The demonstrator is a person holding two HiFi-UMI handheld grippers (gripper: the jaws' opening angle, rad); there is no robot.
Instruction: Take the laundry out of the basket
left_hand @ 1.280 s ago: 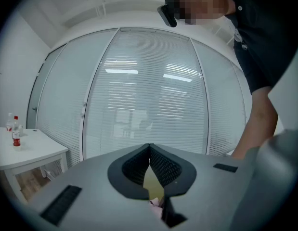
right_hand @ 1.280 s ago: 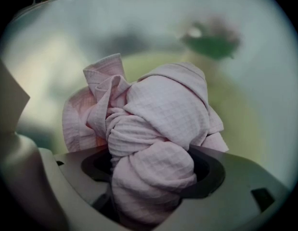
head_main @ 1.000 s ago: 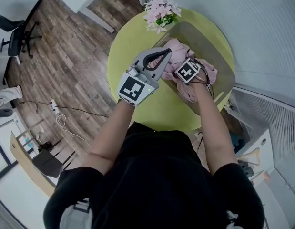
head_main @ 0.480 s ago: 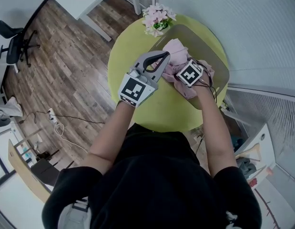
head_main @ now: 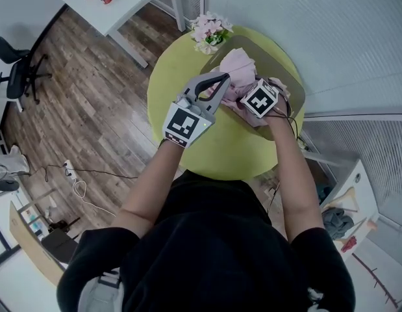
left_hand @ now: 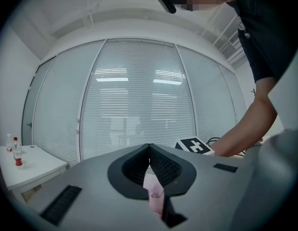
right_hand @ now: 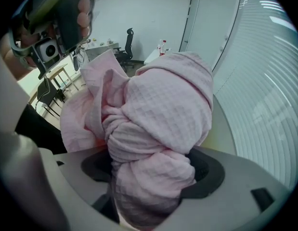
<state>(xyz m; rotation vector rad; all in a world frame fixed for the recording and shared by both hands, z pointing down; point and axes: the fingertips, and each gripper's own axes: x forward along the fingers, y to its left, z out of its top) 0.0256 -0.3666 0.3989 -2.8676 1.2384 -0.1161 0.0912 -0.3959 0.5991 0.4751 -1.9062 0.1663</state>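
On the round yellow-green table, a grey see-through basket is sitting toward the far edge, just beside a small bunch of pink flowers. A person in a black top is leaning over it, holding a gripper in each hand. The pink waffle-weave cloth is bunching up over the basket's open top, between the two tools. The left gripper is reaching in from the near left side, and its own view shows the jaws lying together with a thin fold of the pink cloth pinched low between the ribbed pads. The right gripper is coming in from the near right side of the basket, its jaws standing wide and pressing on a thick, twisted knot of the same cloth, which is filling the gap and mounding up above them. Beyond the table, a white side table is standing on the wood floor, and a black office chair is standing well apart at the left.
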